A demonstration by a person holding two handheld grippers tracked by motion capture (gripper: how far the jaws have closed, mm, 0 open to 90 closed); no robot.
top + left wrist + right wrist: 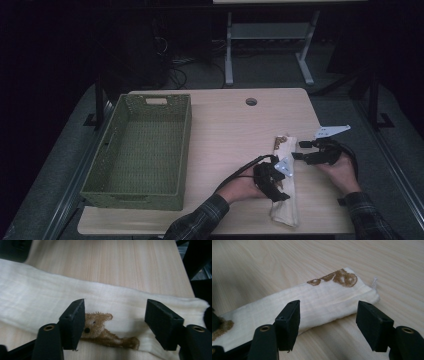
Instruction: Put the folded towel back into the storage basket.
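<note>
1. A cream cloth [286,192], folded into a long narrow strip, lies on the right half of the light wooden worktop [225,135], running from near the front edge away from the person
2. The cloth carries brown prints: a small bear [100,325] in the left gripper view, and round brown marks [342,277] near the far end in the right gripper view
3. The left hand-held gripper [275,180] rests over the middle of the strip; in its own view the two black jaws stand wide apart, one on each side of the bear print, with nothing between them but the cloth surface below
4. The right hand-held gripper [300,150] sits just to the right of the strip's far part, jaws pointing toward it; in its own view the jaws are spread wide with the cloth's long edge just beyond them, and nothing is clamped
5. A green woven basket [140,150] with cut-out handles takes up the left half of the worktop, well apart from the cloth
6. A round cable hole [251,101] is in the worktop near its far edge
7. Nothing lies between the hand-held grippers and the cloth; the bare wood between basket and cloth is open
8. Beyond the worktop, a white table frame [265,45] stands on the dark floor, with cables beside it
</note>
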